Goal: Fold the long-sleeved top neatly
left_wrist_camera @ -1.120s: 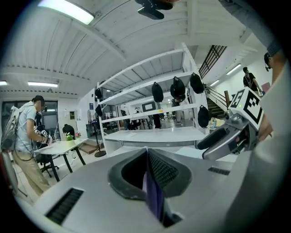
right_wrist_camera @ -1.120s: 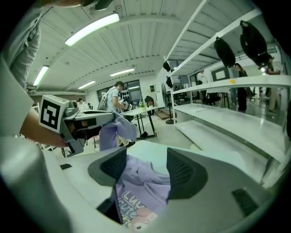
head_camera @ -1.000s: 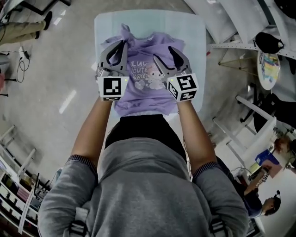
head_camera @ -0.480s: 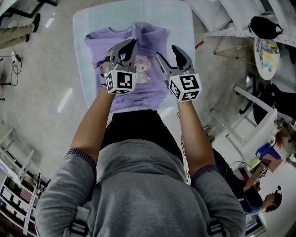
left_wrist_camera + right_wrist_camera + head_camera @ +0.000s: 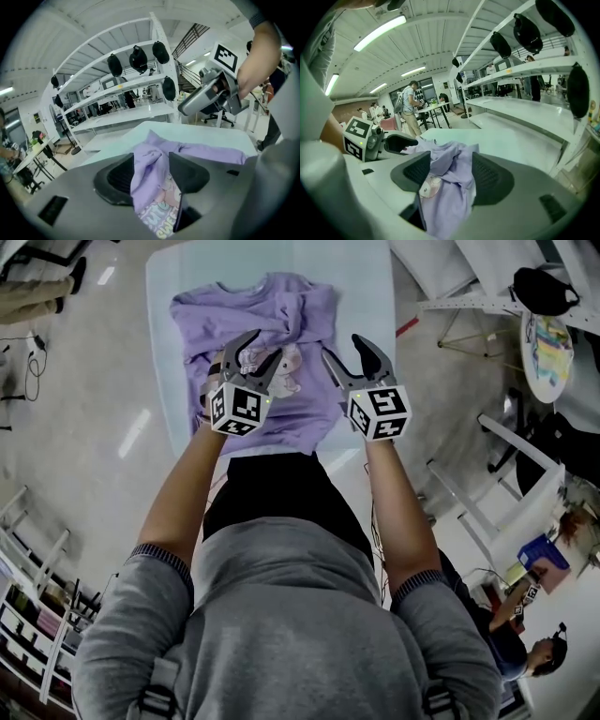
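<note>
Left gripper [image 5: 267, 345] has just popped its jaws open. A fold of the lilac long-sleeved cotton top with the cartoon print [image 5: 286, 423] sits loose between them, nothing pinched. Right gripper [image 5: 342, 345] is spread wide too, with cloth between its jaws but unclamped. The top's on the pale rectangular table [image 5: 366, 277]. It was flatter a second ago and is now bunched near the collar — I'd guess it needs smoothing before the next fold.
</note>
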{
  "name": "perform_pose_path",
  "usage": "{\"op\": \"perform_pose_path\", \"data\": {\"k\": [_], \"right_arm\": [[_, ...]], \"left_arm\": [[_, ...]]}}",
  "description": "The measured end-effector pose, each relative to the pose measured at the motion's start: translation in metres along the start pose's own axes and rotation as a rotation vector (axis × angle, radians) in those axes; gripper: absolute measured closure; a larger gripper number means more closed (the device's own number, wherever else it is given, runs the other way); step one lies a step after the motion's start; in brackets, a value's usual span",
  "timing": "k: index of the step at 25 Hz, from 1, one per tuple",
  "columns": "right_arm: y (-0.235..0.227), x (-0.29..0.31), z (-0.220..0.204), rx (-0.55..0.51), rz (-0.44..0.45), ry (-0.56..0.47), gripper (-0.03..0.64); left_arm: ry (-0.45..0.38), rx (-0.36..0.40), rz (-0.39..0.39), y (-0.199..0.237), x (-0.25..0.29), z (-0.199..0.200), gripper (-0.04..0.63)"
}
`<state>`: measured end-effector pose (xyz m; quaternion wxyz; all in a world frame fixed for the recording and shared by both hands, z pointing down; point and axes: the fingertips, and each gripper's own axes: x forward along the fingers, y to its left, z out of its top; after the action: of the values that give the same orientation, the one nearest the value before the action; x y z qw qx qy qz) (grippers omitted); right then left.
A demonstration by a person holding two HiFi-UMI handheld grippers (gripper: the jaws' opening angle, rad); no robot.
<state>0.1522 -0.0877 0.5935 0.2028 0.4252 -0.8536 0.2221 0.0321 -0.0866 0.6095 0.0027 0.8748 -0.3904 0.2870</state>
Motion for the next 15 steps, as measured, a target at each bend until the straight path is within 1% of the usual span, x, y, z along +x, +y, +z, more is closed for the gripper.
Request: {"op": "perform_pose_path", "data": {"k": [5, 9, 12, 15], "right_arm": [[0.006, -0.014, -0.013, 0.021, 0.04, 0.044, 0.316], [0.015, -0.028, -0.015, 0.001, 0.062, 0.066, 0.313], [0.031, -0.037, -0.024, -0.027, 0.087, 0.101, 0.307], [0.045, -0.044, -0.045, -0.029, 0.101, 0.16, 0.302]], "left_arm": [[0.05, -0.158, 0.081, 0.016, -0.053, -0.019, 0.334], [0.1, -0.222, 0.162, 0.028, -0.099, -0.037, 0.328], [0.18, -0.304, 0.21, 0.027, -0.13, -0.06, 0.314], [0.269, -0.421, 0.249, 0.019, -0.156, -0.093, 0.296]]}}
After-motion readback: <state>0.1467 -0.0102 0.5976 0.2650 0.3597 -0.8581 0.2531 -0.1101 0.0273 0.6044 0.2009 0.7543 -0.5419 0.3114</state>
